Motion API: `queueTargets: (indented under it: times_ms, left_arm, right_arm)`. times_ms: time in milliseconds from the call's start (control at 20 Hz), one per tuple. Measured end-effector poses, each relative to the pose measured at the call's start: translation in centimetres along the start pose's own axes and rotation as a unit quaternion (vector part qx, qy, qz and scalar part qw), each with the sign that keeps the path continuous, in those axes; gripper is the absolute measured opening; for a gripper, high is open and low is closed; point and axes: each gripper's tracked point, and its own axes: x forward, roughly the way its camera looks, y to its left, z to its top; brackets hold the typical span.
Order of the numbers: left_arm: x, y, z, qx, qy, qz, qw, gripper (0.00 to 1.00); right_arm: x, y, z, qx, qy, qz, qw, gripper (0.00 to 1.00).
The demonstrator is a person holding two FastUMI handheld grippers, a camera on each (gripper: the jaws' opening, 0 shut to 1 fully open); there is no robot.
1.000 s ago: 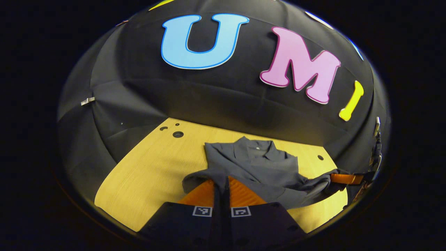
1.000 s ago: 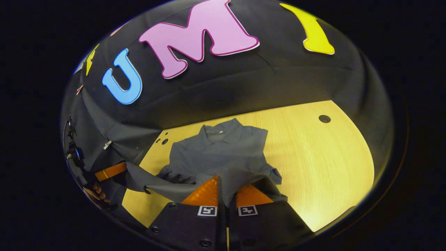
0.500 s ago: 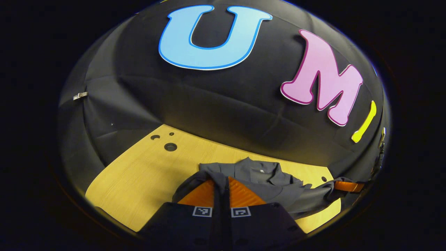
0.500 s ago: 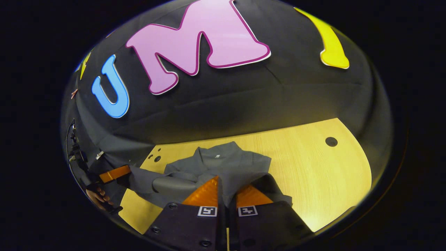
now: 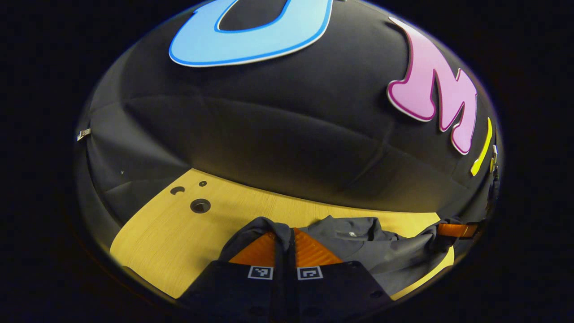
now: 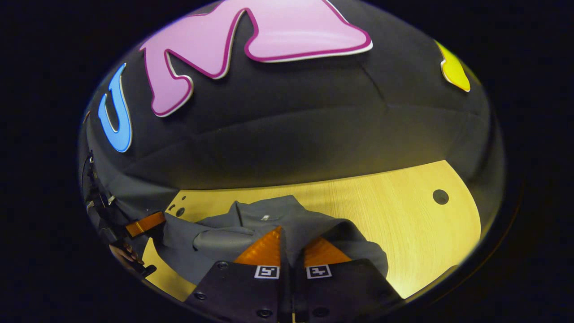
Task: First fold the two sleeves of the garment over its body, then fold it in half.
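**Both grippers carry the hem toward the collar**

Black cloth hangs behind a pale wooden table [image 5: 179, 237], which has a few round holes near its far left corner [image 5: 200, 205] and one more toward the far right [image 6: 440, 196].

A grey garment [image 6: 287, 215] lies on the table with its collar [image 6: 267, 211] toward the wall. Its near edge is raised off the wood and doubled over the body, close to the collar.

In the left gripper view, the left gripper [image 5: 291, 235] is clenched on a fold of the fabric, which drapes over and between its two fingers. From there the cloth stretches right to the right gripper [image 5: 453, 230], which holds the other corner at the table's edge.

In the right gripper view, the right gripper [image 6: 289, 240] is likewise clamped on the grey fabric, with cloth pinched between its fingers and bulging to either side. Off to the left, the left gripper [image 6: 145, 223] grips its corner, and a hand [image 6: 125, 255] holds it from below. Between the two grippers the lifted edge sags in a loose roll [image 6: 219, 237] above the body.
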Motion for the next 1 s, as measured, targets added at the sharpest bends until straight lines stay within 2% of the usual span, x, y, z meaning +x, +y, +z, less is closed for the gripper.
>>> queueTargets:
  times_ms: [250,450,500,650,700,750,800,1000]
  left_arm:
    - [2.5,0.7,-2.9,-0.003,0.028,0.008,1.000,0.07]
    - [2.2,1.6,-4.2,-0.003,0.051,0.029,0.998,0.15]
    - [1.5,2.1,-3.9,-0.002,0.049,0.039,0.998,0.20]
    - [-1.1,4.2,-2.7,-0.001,0.036,0.065,0.997,0.55]
    - [-1.7,4.7,-2.3,-0.002,0.032,0.068,0.997,0.66]
    - [-3.0,5.2,-2.0,0.000,0.029,0.073,0.997,0.77]
    - [-4.2,5.6,-1.7,0.003,0.025,0.076,0.997,0.78]
    - [-10.6,6.5,-0.4,0.022,-0.006,0.084,0.996,0.93]
  right_arm:
    - [3.1,-1.0,-2.9,0.010,0.035,-0.011,0.999,0.11]
    - [2.7,-1.4,-3.8,-0.005,0.047,-0.019,0.999,0.33]
    - [2.1,-1.5,-3.7,-0.009,0.047,-0.020,0.999,0.60]
    - [-0.2,-2.8,-3.0,-0.015,0.034,-0.040,0.998,0.81]
    - [-1.1,-3.4,-2.7,-0.015,0.028,-0.050,0.998,0.98]
    - [-2.2,-3.9,-2.4,-0.012,0.021,-0.059,0.998,0.97]
    - [-3.4,-4.5,-2.3,-0.009,0.016,-0.068,0.998,0.98]
    - [-9.0,-5.7,-2.6,-0.011,-0.010,-0.095,0.995,0.99]
